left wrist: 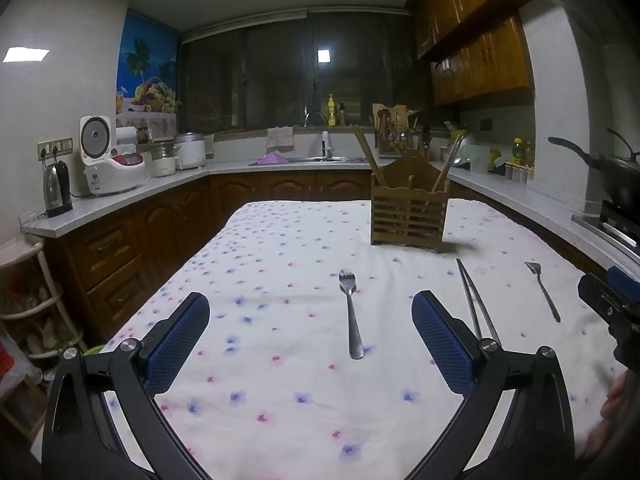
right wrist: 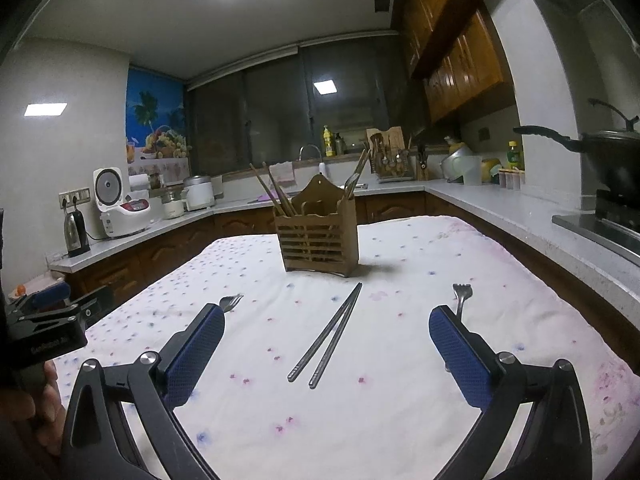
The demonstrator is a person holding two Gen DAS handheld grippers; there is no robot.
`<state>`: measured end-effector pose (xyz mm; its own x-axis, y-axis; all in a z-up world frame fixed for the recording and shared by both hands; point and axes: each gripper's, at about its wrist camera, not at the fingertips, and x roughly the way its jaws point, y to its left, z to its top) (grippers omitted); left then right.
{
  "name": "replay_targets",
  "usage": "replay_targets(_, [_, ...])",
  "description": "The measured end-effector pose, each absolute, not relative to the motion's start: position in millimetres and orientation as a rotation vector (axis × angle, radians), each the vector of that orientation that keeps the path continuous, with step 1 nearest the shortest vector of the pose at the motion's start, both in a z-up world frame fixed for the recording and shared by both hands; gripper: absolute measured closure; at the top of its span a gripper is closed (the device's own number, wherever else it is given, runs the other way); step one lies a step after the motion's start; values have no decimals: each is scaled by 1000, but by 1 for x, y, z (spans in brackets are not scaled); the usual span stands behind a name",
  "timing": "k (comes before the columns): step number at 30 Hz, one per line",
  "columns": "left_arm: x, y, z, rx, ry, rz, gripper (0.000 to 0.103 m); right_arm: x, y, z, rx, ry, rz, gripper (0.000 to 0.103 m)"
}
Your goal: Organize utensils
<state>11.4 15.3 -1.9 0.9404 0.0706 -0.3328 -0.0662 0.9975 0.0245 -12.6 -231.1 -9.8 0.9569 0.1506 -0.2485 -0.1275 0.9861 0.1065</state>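
A wooden slatted utensil holder (left wrist: pixel 408 216) (right wrist: pixel 320 236) stands at the table's far side, with wooden chopsticks and a utensil sticking out of it. On the flowered tablecloth lie a metal fork (left wrist: pixel 351 312) (right wrist: pixel 231 302), a pair of metal chopsticks (left wrist: pixel 476 304) (right wrist: pixel 326 338) and a second fork (left wrist: pixel 542 296) (right wrist: pixel 461 298). My left gripper (left wrist: pixel 310 312) hovers open above the cloth, the first fork lying ahead between its blue pads. My right gripper (right wrist: pixel 326 328) is open too, with the chopsticks between its fingers. Neither holds anything.
The table (left wrist: pixel 280 420) is ringed by kitchen counters (left wrist: pixel 120 196): a kettle (left wrist: pixel 56 190) and rice cooker (left wrist: pixel 108 160) on the left, a sink at the back, a black wok (right wrist: pixel 600 152) on the stove at right. A hand shows at each frame's edge.
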Motion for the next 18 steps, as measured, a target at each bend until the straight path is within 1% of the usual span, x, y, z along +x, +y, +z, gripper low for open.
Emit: replay_targets(18, [11,15,-2,12,337,74,0,-12,-231,-10,90,262,141,0])
